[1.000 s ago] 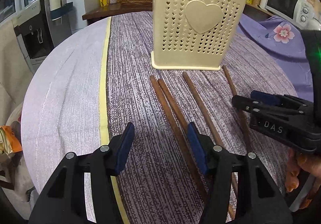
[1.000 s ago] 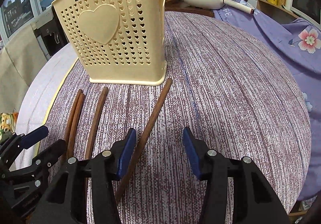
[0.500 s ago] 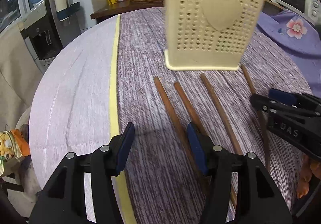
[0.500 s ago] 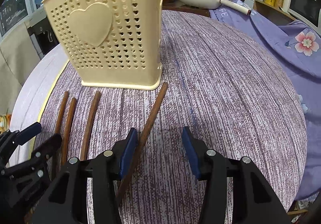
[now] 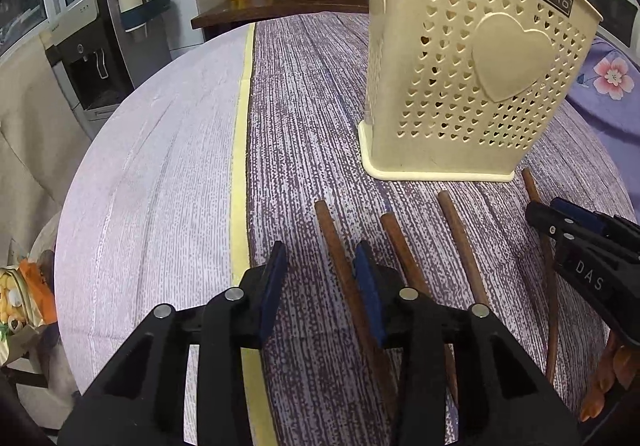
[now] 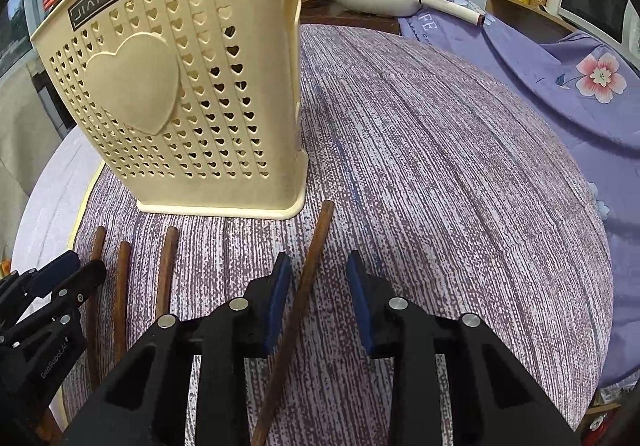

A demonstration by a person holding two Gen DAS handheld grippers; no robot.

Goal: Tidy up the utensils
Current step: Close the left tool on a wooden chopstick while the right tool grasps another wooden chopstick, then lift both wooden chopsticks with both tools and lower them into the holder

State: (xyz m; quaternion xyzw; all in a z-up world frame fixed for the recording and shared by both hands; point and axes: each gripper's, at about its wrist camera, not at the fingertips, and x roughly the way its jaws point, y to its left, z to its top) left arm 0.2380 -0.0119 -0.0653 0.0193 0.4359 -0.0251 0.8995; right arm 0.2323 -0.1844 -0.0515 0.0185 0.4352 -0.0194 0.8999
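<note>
Right wrist view shows the right tongs (image 6: 316, 282), narrower than a second ago, closing around the rightmost chopstick (image 6: 308, 274) on the bench (image 6: 460, 186) by the holder (image 6: 180, 94), while the left tongs (image 5: 320, 274) close beside the leftmost chopstick (image 5: 334, 246), unheld.

Four brown chopsticks lie before the cream holder.

We see the utensil holder (image 5: 472, 86) standing upright on the striped cloth, cream plastic, pierced with small heart holes, a raised heart on its face and a dark "JIANHAO" label near the rim. At its 6 o'clock side four dark wooden chopsticks lie flat, roughly parallel, blunt ends toward its base and apart from it: the first (image 5: 340, 266), second (image 5: 400, 250), third (image 5: 460, 242), and the fourth (image 6: 308, 278) set off at the right corner.
</note>
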